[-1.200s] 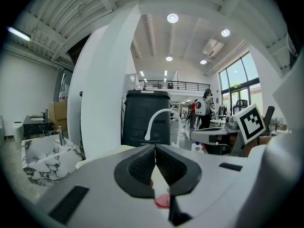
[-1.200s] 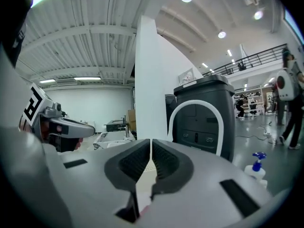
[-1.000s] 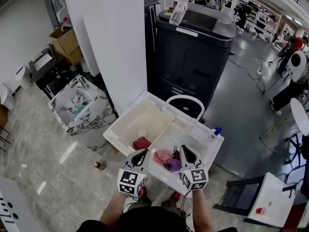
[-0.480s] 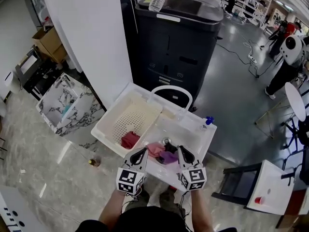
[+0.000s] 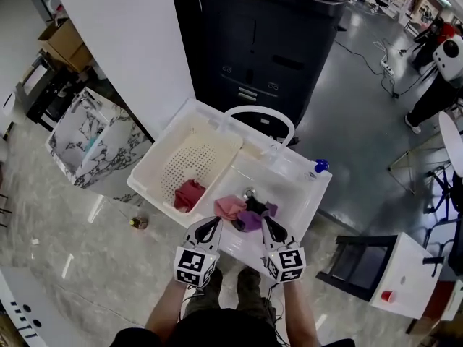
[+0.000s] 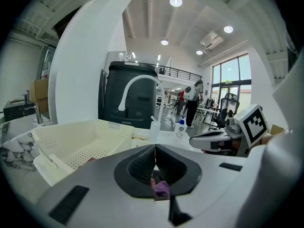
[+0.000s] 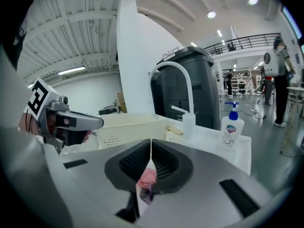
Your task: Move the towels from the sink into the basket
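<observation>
A pink towel (image 5: 229, 207) and a purple towel (image 5: 251, 220) lie bunched in the white sink (image 5: 319, 194), near its front edge. In the perforated cream basket (image 5: 154, 177) to the sink's left lies a red towel (image 5: 189, 194). My left gripper (image 5: 214, 223) hovers at the sink's front rim just left of the pink towel, jaws shut and empty. My right gripper (image 5: 263, 220) hangs beside the purple towel, also shut and empty. In the left gripper view the jaws (image 6: 155, 147) meet, with purple cloth (image 6: 160, 188) below them. Under the joined jaws (image 7: 151, 141) in the right gripper view, pink cloth (image 7: 147, 177) shows.
A white arched faucet (image 5: 259, 114) and a blue-capped soap bottle (image 5: 318, 167) stand at the sink's back rim. Behind it are a large black machine (image 5: 268, 42) and a white pillar (image 5: 123, 42). A marble-patterned unit (image 5: 90, 143) stands to the left, and a small bottle (image 5: 137, 223) sits on the floor.
Both grippers have come down and forward to the sink's front rim, close over the pink and purple towels. The towels have not moved.
</observation>
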`<state>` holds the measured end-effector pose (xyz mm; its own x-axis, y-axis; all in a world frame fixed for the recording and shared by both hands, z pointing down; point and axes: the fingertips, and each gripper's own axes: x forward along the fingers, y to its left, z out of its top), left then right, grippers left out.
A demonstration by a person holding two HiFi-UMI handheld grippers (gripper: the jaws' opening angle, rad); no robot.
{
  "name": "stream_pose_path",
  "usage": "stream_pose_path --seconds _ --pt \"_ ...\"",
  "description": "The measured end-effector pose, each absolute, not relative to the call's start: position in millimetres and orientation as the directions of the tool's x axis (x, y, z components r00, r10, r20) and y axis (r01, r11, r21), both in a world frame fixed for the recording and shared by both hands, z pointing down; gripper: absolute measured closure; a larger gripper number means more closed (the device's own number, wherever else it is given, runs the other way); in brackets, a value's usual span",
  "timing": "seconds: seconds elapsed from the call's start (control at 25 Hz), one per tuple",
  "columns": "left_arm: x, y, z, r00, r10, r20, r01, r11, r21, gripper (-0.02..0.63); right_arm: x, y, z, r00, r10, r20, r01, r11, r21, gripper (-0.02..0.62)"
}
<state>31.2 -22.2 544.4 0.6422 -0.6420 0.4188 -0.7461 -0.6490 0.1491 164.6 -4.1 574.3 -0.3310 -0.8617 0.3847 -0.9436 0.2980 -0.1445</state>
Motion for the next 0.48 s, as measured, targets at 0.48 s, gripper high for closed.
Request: stream_pose_path --seconds 0.48 --pt "30 -14 604 0.627 -0.610 0.485 -0.758 -0.622 0.196 0.597 153 1 636 -0.386 -0.795 0.469 -0.923 0.332 -0.196 0.561"
